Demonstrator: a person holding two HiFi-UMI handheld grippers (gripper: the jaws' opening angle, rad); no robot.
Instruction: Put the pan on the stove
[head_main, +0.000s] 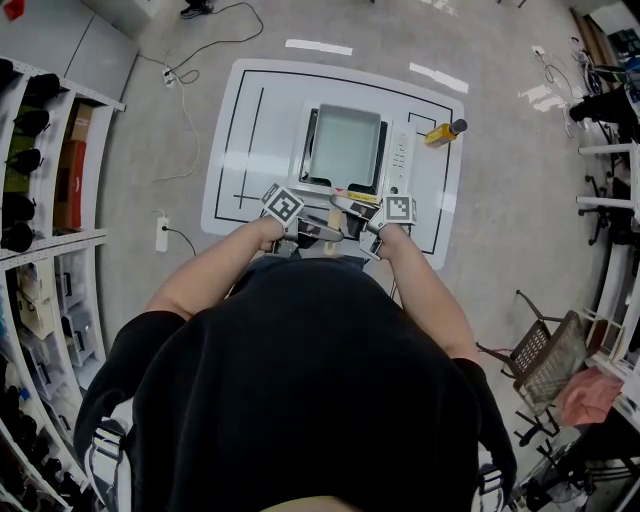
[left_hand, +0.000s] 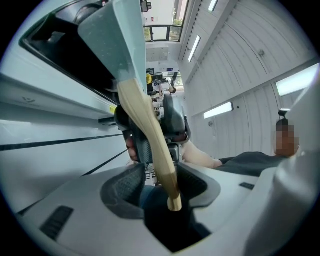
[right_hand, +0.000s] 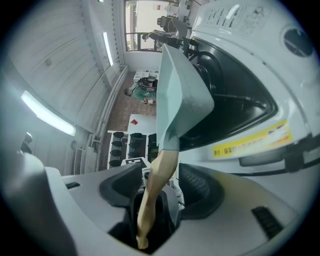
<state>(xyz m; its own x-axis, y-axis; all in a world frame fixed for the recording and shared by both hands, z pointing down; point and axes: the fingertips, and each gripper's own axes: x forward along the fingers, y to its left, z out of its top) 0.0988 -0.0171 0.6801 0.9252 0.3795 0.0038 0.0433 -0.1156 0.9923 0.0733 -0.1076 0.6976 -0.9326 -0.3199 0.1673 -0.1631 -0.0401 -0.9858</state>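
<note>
The square pan (head_main: 345, 148), pale grey-green with a wooden handle (head_main: 335, 217), sits on the portable stove (head_main: 400, 160) in the middle of the white bench (head_main: 230, 170). Its handle points back toward the person. Both grippers meet at that handle, the left gripper (head_main: 322, 233) coming in from the left and the right gripper (head_main: 352, 205) from the right.

In the left gripper view the fingers (left_hand: 125, 187) stand apart. The handle runs up between them without being clamped and lies closer to the right-hand pad, with a clear gap on the other side. In the right gripper view the fingers (right_hand: 197, 187) are likewise spread wide. The handle hangs loose in the gap, and the pan's body rises above it over the stove's dark top.

A bottle of yellow liquid (head_main: 445, 132) lies on the bench just beside the stove's far right corner. Shelving (head_main: 60, 240) lines the room's left side.
</note>
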